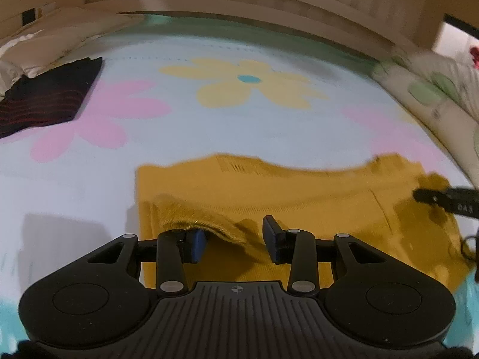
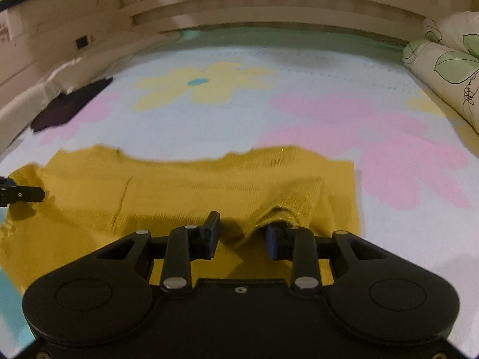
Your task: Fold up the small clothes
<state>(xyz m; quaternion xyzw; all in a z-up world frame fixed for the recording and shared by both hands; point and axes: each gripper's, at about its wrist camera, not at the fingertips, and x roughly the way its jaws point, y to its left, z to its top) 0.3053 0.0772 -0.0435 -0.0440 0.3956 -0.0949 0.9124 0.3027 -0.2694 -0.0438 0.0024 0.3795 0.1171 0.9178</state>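
A mustard-yellow knit garment [image 1: 299, 197] lies spread flat on the flowered bed sheet [image 1: 209, 137]. My left gripper [image 1: 235, 240] hovers over its near left part with jaws apart. A raised fold of the fabric [image 1: 197, 221] drapes over the left finger, and nothing is pinched between the pads. My right gripper [image 2: 242, 236] stands over the same garment [image 2: 179, 185] near its right side, jaws also apart, with a hump of cloth [image 2: 293, 206] resting over its right finger. Each view shows the other gripper's black finger at the garment's far corner: the right gripper [image 1: 434, 199] and the left gripper [image 2: 27, 194].
A dark folded garment with red stripes [image 1: 48, 98] lies at the far left of the bed, also visible from the right wrist [image 2: 69, 104]. A leaf-print pillow [image 2: 443, 68] sits at the right edge. A wooden headboard [image 1: 239, 6] runs along the back.
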